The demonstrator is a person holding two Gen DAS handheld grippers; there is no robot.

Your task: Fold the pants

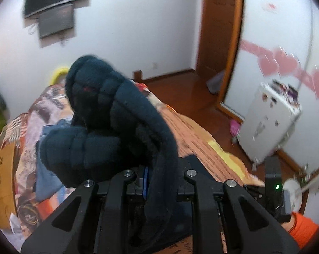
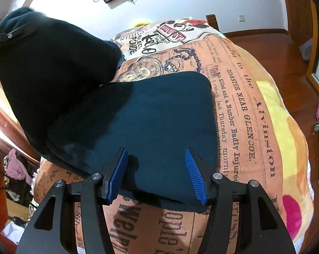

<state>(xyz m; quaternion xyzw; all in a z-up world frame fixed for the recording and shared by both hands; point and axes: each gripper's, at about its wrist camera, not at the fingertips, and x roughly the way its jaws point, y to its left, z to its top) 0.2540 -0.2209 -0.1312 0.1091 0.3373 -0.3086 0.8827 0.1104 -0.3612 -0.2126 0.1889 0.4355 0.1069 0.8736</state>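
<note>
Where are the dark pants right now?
One end lies flat on the newspaper-print blanket below the open right gripper; the pants rise left, clamped in the left gripper.

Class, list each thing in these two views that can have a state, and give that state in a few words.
Pants: partly folded, one end flat on the blanket, the other lifted.
Left gripper: shut on the pants, holding them up.
Right gripper: open, over the flat part of the pants.
Blanket: spread over the bed.
Door: cannot tell whether open or shut.
Screen: dark, hanging on the wall.
</note>
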